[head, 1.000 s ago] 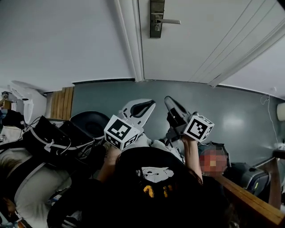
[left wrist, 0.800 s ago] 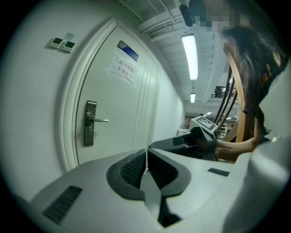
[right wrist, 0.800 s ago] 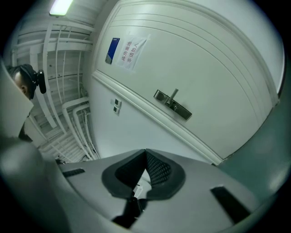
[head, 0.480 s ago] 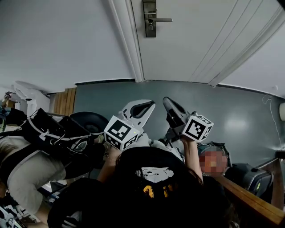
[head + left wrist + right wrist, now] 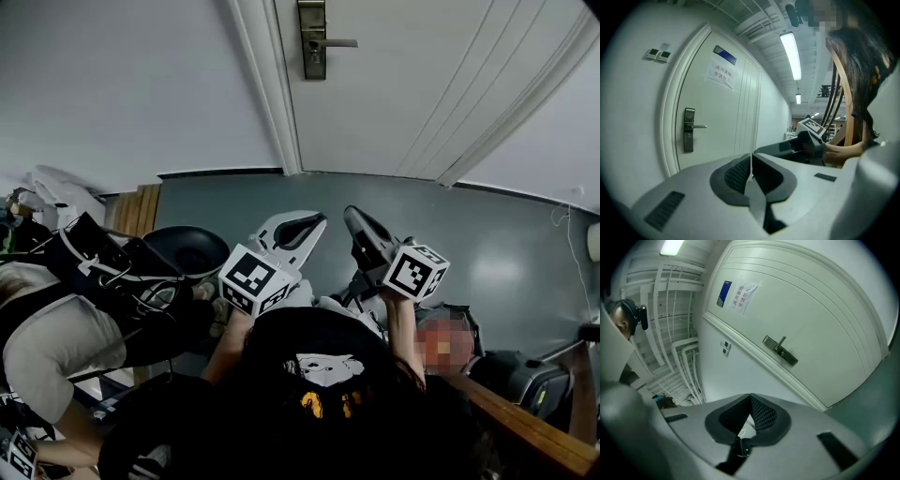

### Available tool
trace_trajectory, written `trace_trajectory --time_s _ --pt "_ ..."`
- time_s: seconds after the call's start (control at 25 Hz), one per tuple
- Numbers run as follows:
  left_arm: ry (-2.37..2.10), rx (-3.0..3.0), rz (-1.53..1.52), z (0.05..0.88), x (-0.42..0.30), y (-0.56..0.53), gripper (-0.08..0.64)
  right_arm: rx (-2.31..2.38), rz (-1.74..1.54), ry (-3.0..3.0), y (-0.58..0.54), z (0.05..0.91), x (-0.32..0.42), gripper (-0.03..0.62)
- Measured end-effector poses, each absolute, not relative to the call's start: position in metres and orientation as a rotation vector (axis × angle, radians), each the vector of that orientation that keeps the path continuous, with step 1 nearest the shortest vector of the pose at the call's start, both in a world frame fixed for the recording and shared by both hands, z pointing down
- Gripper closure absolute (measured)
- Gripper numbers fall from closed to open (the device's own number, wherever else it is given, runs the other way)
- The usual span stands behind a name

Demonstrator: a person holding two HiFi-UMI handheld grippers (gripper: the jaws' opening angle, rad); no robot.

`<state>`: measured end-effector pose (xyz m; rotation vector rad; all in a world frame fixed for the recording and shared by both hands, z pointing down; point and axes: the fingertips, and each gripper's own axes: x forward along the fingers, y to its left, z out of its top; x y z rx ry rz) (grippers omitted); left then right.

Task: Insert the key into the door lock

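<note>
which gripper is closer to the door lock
Left, slightly. In the head view the left gripper sits almost straight below the door lock; the right gripper is farther right. Both are well short of it.

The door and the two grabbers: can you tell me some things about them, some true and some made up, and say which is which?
1. The door has a paper sign stuck on it. True.
2. The left gripper is touching the door lock. False: it is held low, close to the person, well away from the lock.
3. The left gripper's jaws are wide open. False: they are closed together at the tips.
4. In the head view, the handle sticks out to the right of the lock. True.
5. The floor is bright red. False: it is a dull grey-green.
</note>
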<state>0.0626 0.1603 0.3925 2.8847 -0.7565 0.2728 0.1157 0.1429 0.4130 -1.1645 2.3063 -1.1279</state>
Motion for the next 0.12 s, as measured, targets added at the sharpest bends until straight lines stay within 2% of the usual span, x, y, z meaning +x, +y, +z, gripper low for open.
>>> trace_trajectory --time_s 0.12 --pt "-0.766 2.883 0.273 0.3938 0.0662 0.165 0.543 -1.161 -1.128 2.31 0.1481 0.4141 0.1198 0.589"
